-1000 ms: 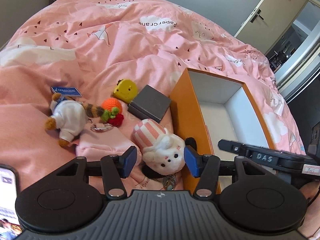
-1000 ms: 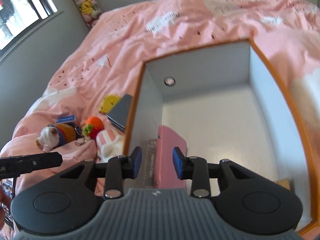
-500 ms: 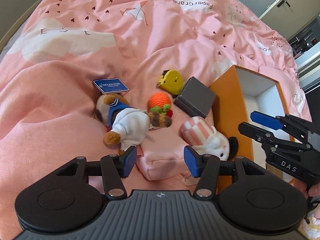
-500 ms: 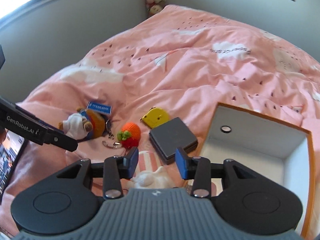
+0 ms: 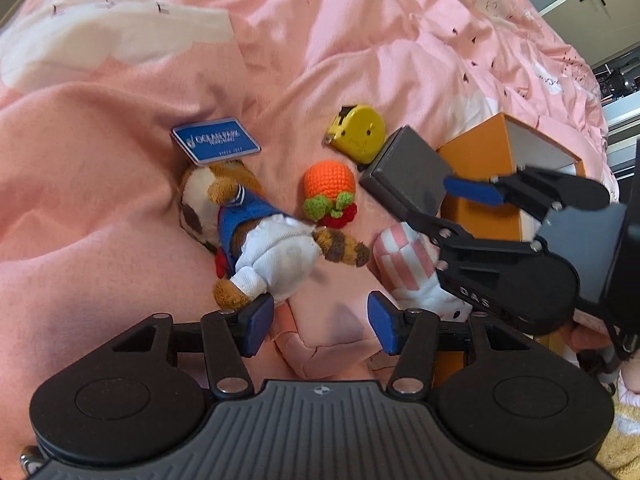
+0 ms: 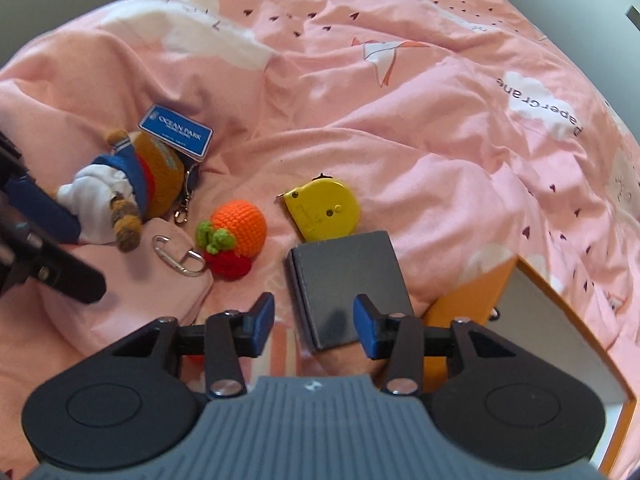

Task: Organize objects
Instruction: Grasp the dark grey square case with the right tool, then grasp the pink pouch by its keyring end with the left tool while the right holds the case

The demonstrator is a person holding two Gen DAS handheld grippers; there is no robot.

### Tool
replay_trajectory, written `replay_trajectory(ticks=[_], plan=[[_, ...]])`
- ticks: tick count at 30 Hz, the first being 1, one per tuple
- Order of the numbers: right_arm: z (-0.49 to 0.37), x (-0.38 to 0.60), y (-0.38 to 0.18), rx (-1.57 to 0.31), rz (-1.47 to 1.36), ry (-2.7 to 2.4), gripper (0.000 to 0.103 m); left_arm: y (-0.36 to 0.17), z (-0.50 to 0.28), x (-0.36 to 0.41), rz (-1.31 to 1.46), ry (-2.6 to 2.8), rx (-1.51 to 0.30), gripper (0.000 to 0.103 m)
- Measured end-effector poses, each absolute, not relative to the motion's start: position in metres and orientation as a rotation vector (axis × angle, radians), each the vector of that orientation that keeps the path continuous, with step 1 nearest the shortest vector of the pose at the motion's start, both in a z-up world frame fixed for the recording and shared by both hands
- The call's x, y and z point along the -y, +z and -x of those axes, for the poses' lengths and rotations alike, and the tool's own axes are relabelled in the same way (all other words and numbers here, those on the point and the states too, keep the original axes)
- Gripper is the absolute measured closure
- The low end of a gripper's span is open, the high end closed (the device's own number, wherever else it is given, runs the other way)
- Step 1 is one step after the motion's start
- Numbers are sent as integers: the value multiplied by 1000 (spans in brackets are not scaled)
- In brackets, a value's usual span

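left gripper (image 5: 320, 322): jaws part open, nothing between the pads; pink quilt fold (image 5: 332, 332) below the gap
right gripper (image 6: 314, 322): jaws have just been opening, now about half open, empty; angled down over near edge of grey box (image 6: 348, 284)
plush dog (image 5: 256, 236): blue jacket, white trousers; just ahead-left of left gripper, foot near left pad, not gripped
striped plush (image 5: 408, 268): pink-white, just ahead-right of left gripper, partly hidden under right gripper
crochet orange (image 6: 236, 232): ahead-left of right gripper, carabiner (image 6: 180, 258) beside it
tape measure (image 6: 324, 212): yellow, straight ahead of right gripper, touching far edge of grey box
blue tag (image 6: 176, 130): "Ocean Park", far left ahead, by plush dog's head
orange box (image 6: 560, 320): open-topped, right of right gripper, beside grey box; visible part of interior shows nothing, rest out of view
done: cannot confirm anything in orange box from these views
left: plush dog, striped plush, crochet orange, tape measure, grey box, blue tag all out on pink quilt
progress: early or mid, judged by count outside
likely next: right onto grey box, left onto plush dog; guess only
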State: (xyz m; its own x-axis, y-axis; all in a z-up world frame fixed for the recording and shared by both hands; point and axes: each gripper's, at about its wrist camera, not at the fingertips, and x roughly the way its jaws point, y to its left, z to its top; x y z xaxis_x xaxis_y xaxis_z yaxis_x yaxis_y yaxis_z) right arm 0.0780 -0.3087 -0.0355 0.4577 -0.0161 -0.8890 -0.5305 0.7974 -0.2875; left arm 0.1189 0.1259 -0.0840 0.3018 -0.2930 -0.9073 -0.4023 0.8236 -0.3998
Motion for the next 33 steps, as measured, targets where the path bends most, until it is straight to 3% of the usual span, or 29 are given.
replay_trajectory(ticks=[12, 16, 19, 23, 26, 31, 33], plan=[[-108, 292, -71, -1100, 782, 328, 29, -111, -133, -126, 667, 123, -1348, 40], [-116, 291, -80, -1123, 816, 307, 25, -110, -133, -125, 667, 127, -1341, 48], [-117, 293, -82, -1126, 823, 290, 30, -107, -128, -126, 652, 135, -1317, 58], [-110, 293, -68, -1096, 833, 341, 50, -100, -117, -128, 657, 135, -1272, 66], [-105, 296, -54, -1074, 819, 341, 58, -93, -111, -123, 630, 136, -1243, 69], [-94, 305, -20, -1019, 710, 363, 63, -75, -99, -105, 527, 123, -1162, 87], [-86, 308, -3, -998, 644, 388, 64, -66, -95, -99, 482, 114, -1127, 89]])
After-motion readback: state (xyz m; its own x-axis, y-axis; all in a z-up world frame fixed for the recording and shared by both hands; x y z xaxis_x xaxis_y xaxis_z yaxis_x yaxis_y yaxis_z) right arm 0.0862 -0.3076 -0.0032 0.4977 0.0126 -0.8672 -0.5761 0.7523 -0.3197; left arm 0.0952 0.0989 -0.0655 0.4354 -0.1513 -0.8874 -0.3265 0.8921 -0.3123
